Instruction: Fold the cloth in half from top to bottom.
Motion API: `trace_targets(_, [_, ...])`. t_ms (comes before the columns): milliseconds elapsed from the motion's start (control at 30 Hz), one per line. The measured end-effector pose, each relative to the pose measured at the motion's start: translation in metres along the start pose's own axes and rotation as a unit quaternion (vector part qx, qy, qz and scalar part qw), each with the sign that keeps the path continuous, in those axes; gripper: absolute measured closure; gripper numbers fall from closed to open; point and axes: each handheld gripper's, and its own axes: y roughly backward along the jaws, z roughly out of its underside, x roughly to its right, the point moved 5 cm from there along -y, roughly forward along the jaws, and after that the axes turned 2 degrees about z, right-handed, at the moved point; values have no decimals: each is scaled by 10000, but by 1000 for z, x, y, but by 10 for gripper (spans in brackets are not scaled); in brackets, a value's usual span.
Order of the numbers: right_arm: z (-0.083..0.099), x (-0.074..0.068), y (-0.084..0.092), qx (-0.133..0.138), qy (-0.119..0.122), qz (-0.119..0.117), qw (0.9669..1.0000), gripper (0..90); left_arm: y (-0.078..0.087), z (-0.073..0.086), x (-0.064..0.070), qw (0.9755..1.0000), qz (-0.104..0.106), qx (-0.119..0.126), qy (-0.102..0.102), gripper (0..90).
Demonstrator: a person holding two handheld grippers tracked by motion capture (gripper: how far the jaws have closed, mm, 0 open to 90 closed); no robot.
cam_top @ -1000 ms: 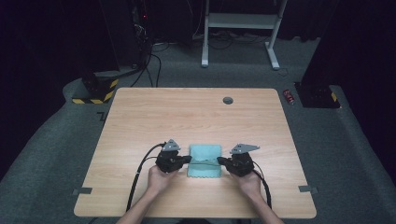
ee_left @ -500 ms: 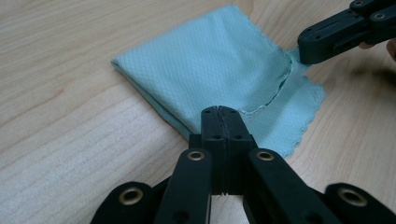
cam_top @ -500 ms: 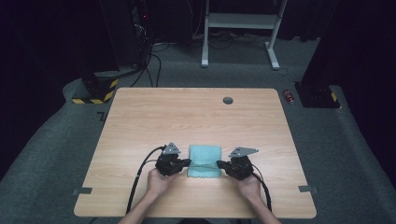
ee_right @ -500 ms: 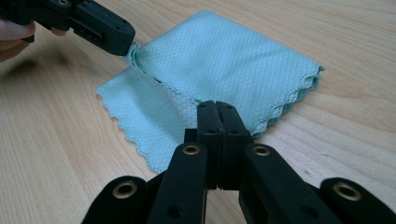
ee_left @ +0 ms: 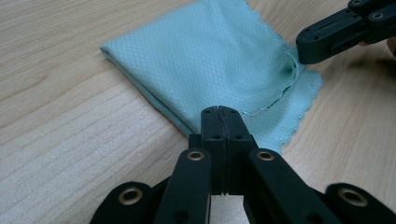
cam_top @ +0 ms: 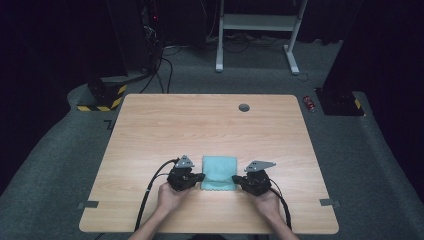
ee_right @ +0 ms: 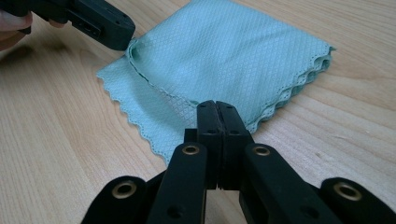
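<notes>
Teal cloth (cam_top: 219, 172) pinched from both sides near the tabletop's (cam_top: 200, 130) front edge.
Left tongs (cam_top: 200, 176) and right tongs (cam_top: 236, 179) are each clamped on a near corner's top layer.

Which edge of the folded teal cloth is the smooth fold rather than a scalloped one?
The cloth's left edge, beside the left gripper; the near edge is scalloped.

Barely anything shifts on my screen here: over the last second the left gripper (cam_top: 198, 176) has crept a touch nearer the folded teal cloth (cam_top: 219, 172), its closed tip now at the cloth's near left corner, and the right gripper (cam_top: 237, 179) has nudged in likewise at the near right corner. The cloth's top layer now puckers there.
</notes>
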Motion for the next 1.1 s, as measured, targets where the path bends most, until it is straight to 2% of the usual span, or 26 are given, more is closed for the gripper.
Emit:
trace_targets(467, [4, -3, 0, 1, -54, -9, 10000, 888, 0, 3, 2, 10000, 0, -57, -11, 892])
trace_targets(900, [5, -7, 5, 47, -83, -118, 9999, 815, 2, 5, 4, 9999, 16, -118, -2, 861])
trace_targets(1033, [2, -7, 10, 220, -174, -224, 9994, 787, 6, 3, 4, 9999, 66, 12, 90, 798])
trace_targets(1100, [0, -8, 14, 302, -197, -245, 9990, 774, 10, 0, 4, 9996, 164, 148, 188, 774])
